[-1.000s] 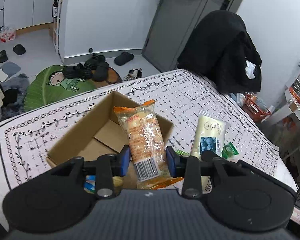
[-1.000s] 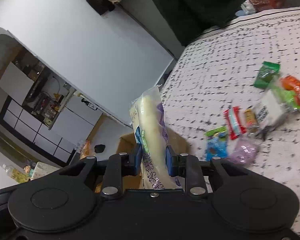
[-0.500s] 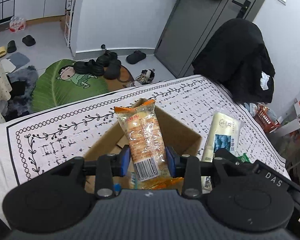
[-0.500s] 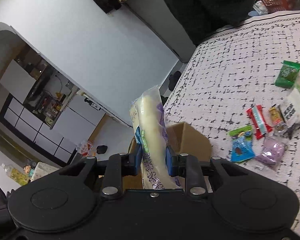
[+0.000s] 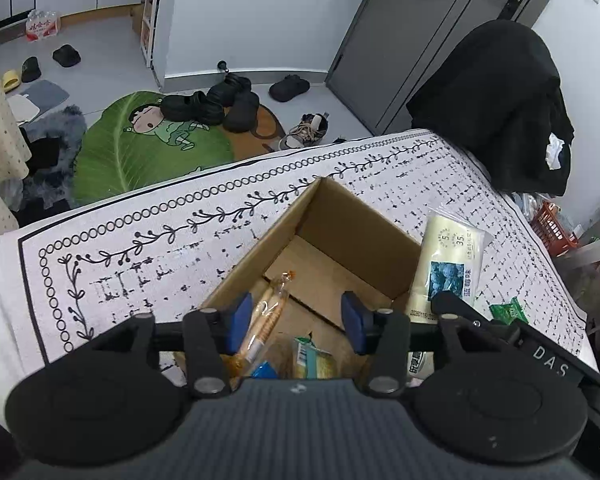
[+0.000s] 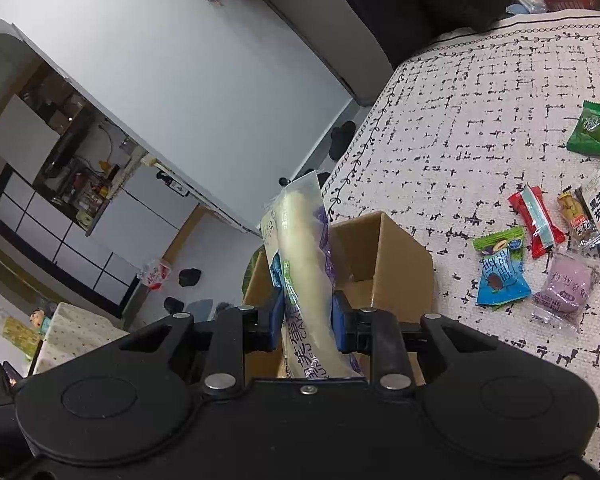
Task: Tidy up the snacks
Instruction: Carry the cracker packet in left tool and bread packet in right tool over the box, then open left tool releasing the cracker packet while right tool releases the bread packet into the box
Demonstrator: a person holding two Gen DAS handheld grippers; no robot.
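An open cardboard box (image 5: 356,220) stands on the patterned tablecloth (image 5: 148,248). My left gripper (image 5: 295,308) hangs over it with its jaws opening and no pad pressing on anything. The orange snack packet (image 5: 266,316) lies tilted inside the box, just beside the left pad. Other packets (image 5: 312,360) lie at the box's near end. My right gripper (image 6: 306,308) is shut on a long cream cake packet (image 6: 300,240), held upright above the box (image 6: 400,264). That same packet (image 5: 448,264) shows at the box's right side in the left wrist view.
Loose snacks lie on the cloth right of the box: a blue packet (image 6: 500,272), a red one (image 6: 534,220), a purple one (image 6: 566,288) and a green one (image 6: 592,128). A chair with a black coat (image 5: 496,108) stands past the table's far edge.
The left jaws have spread and the orange packet has dropped from between them into the box. Both grippers have moved closer over the box. The right grip is unchanged.
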